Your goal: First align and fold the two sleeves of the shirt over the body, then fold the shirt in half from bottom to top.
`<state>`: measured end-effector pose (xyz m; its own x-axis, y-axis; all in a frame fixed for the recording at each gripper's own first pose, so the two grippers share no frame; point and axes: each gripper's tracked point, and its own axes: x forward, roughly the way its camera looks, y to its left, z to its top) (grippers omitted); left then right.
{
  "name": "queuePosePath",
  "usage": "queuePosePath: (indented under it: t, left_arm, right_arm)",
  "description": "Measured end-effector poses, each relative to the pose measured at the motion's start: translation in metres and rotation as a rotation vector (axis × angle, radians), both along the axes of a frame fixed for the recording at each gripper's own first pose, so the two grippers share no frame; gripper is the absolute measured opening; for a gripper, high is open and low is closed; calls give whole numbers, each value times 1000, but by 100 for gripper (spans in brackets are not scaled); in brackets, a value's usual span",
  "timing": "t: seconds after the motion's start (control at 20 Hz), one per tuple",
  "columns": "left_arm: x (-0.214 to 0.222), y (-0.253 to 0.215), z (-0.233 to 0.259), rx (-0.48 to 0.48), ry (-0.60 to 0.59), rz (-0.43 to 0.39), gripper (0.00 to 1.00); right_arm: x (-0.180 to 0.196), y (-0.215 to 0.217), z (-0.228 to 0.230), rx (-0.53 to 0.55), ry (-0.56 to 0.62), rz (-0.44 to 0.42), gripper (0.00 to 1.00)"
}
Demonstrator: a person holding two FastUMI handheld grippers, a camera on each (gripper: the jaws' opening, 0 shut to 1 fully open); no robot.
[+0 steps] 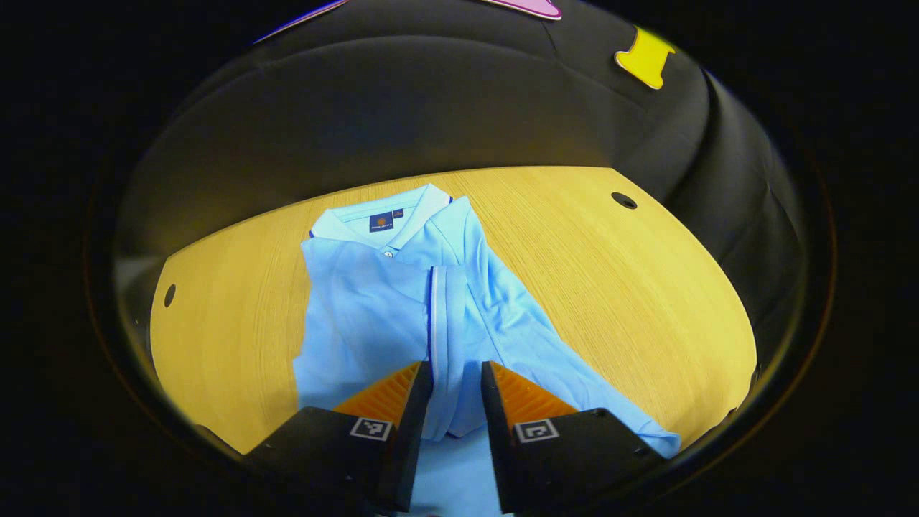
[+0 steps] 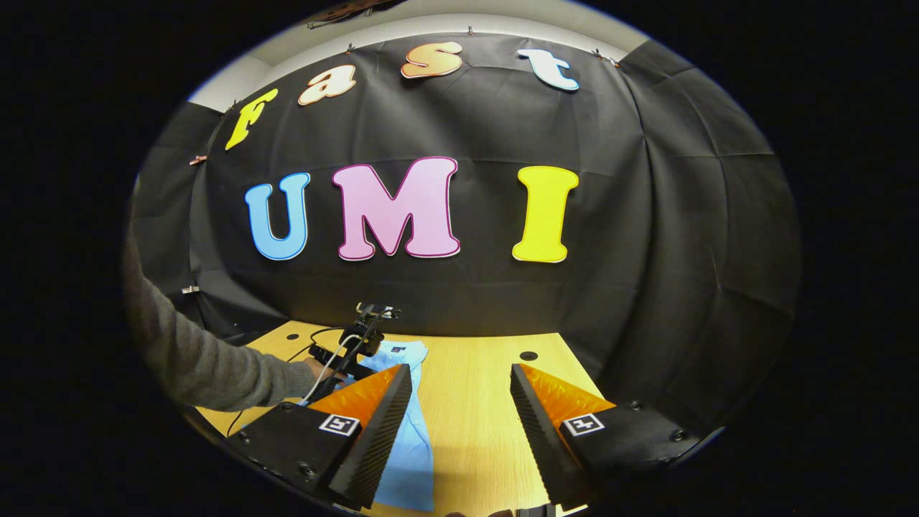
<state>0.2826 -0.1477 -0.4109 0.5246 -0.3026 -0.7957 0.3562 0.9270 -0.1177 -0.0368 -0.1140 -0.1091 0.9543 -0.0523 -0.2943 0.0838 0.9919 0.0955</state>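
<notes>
Across the lower middle of the left gripper view we see a wooden table point(image 1: 617, 287) under black cloth, carrying the light blue shirt point(image 1: 373, 309). Our left gripper point(image 1: 456, 373) straddles a fold, jaws narrowly apart; whether they pinch it we cannot tell. Our right gripper point(image 2: 459, 377) gapes wide, holding nothing.

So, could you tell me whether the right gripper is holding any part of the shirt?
No, the right gripper stands open over the table, with the shirt lying beside its finger, not between both.
</notes>
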Motion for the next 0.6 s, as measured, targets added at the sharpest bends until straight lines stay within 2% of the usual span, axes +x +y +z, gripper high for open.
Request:
queuePosePath:
  t: [0.05, 0.25, 0.3, 0.45, 0.6]
  left_arm:
    - [1, -4, 1, -12, -4, -1, 51]
    - [4, 0, 18, 2, -66, 21, 93]
    - [5, 2, 27, -4, -97, 30, 98]
    - [2, 15, 73, -39, -210, 57, 98]
    - [-22, 27, 138, -113, -354, 71, 98]
  right_arm:
    - [0, 1, 0, -2, -1, -1, 87]
    - [0, 3, 5, 0, -4, -1, 87]
    - [0, 4, 7, 0, -8, -1, 87]
    - [2, 12, 15, 5, -25, 1, 87]
    - [3, 24, 25, 1, -52, 10, 87]
